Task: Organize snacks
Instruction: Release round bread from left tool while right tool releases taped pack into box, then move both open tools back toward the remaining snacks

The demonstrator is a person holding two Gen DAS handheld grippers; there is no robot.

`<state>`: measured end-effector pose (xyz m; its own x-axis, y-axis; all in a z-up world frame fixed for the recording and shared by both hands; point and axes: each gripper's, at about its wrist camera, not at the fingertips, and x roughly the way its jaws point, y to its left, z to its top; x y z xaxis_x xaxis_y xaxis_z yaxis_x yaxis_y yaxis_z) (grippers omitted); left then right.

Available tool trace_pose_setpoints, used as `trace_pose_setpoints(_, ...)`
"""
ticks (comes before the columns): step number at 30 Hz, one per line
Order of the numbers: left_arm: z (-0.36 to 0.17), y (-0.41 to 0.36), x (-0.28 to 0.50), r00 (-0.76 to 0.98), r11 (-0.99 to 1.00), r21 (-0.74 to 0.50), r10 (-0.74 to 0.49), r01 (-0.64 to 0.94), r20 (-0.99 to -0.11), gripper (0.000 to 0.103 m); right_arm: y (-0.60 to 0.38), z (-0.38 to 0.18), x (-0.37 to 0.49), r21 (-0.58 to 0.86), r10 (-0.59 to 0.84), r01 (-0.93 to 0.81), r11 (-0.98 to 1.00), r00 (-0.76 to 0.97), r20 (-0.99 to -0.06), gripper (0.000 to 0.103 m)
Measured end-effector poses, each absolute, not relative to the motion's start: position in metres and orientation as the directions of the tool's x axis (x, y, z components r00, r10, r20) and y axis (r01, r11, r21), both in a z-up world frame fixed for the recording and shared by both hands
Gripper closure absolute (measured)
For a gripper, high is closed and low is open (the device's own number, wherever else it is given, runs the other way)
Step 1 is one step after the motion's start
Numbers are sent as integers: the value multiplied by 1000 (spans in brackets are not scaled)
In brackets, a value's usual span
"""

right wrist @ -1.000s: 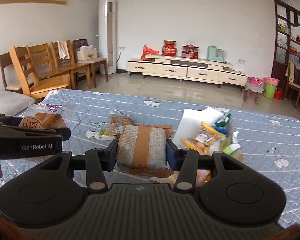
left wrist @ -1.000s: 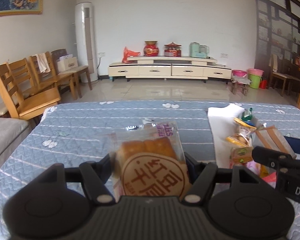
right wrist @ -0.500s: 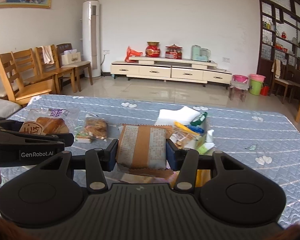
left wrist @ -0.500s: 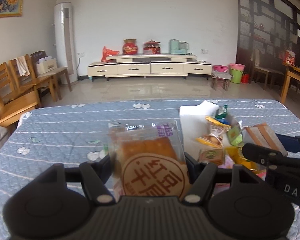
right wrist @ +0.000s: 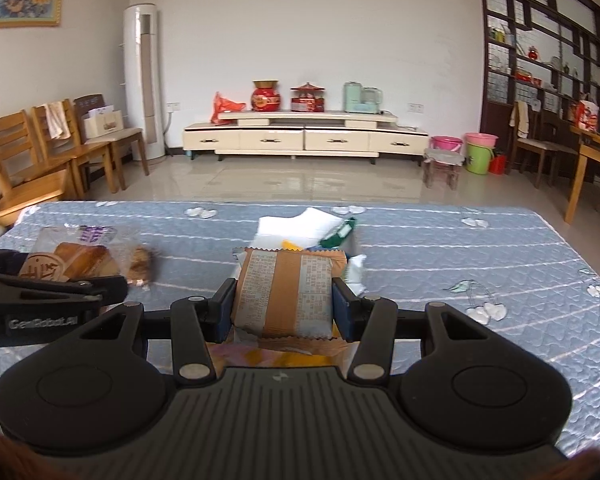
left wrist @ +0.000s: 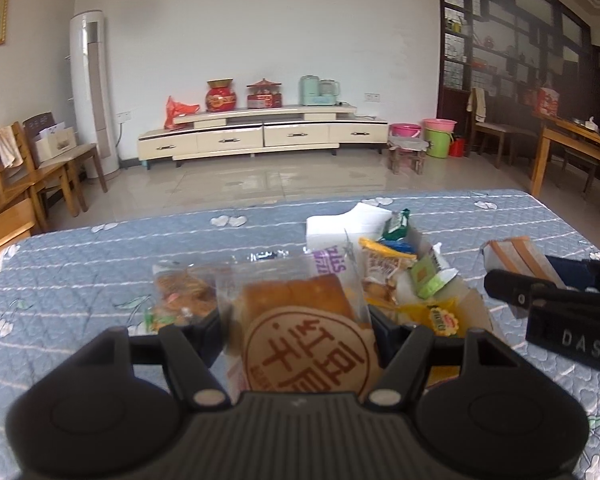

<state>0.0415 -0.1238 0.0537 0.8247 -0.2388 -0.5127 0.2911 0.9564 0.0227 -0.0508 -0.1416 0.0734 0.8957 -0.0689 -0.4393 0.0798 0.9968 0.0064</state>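
- The clear-wrapped bread pack with a round brown label (left wrist: pixel 306 340) lies with its long axis along your left claw (left wrist: pixel 298 322), its purple-printed end pointing away from you toward the far wall.
- Your left claw is about half open and clamps that bread pack by its two sides, above the blue quilted counter (left wrist: pixel 80 264).
- The brown and silver foil snack packet (right wrist: pixel 286 294) sits printed-back up in your right claw (right wrist: pixel 284 300), its crimped ends facing toward and away from you.
- Your right claw is narrowly open and both pads press the packet's side edges.
- Just below and beyond the foil packet stands an open cardboard box filled with mixed snack packs (left wrist: pixel 474 304), with a white sheet (left wrist: pixel 340 226) behind it.
- A small clear bag of brown biscuits (left wrist: pixel 180 296) lies on the counter left of the box.
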Motion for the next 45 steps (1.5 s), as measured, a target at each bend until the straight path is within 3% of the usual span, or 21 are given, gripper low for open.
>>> trace_pose_setpoints(31,29,-202,103,768,924,-11,-324,382,-553,33,-189,61,58,29,-31,51,998,874,-485,43)
trace_pose_setpoints(38,26,-207,111,738,900,-67,-393,430,-548,33,-189,59,70,27,-37,58,998,871,-489,42)
trace_pose_setpoints(39,26,-207,111,734,896,-76,-404,438,-546,33,-188,59,71,22,-42,60,998,872,-488,34)
trace_pose_setpoints(41,27,-205,111,730,890,-95,-422,445,-538,21,-188,58,68,6,-68,80,997,876,-478,15)
trace_pose_setpoints(45,31,-195,109,754,902,-76,-400,426,-521,18,-184,63,64,5,-82,96,995,883,-463,7)
